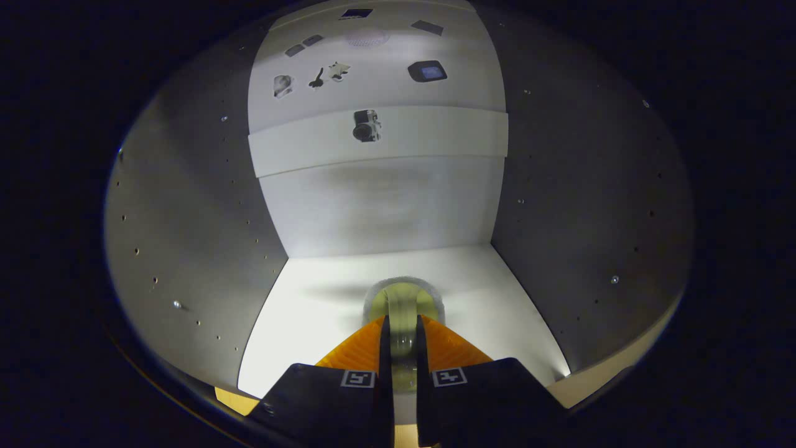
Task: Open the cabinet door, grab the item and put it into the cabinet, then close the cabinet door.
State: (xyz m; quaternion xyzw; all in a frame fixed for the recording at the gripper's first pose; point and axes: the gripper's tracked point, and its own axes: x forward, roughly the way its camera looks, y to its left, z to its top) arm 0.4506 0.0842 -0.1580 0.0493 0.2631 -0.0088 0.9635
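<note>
Tool (403,330) inside cabinet (186,205), fingers clamped on clear roll of tape (403,297); roll rests on cabinet floor, back wall beyond.

Test booth: bare white cabinet (379,205) with peg holes

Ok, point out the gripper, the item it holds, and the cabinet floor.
gripper (403,326): gripper view, midway between fingertips.
clear cup (403,295): gripper view, upper rim.
cabinet floor (311,311): gripper view, bare patch beside cup.
</note>
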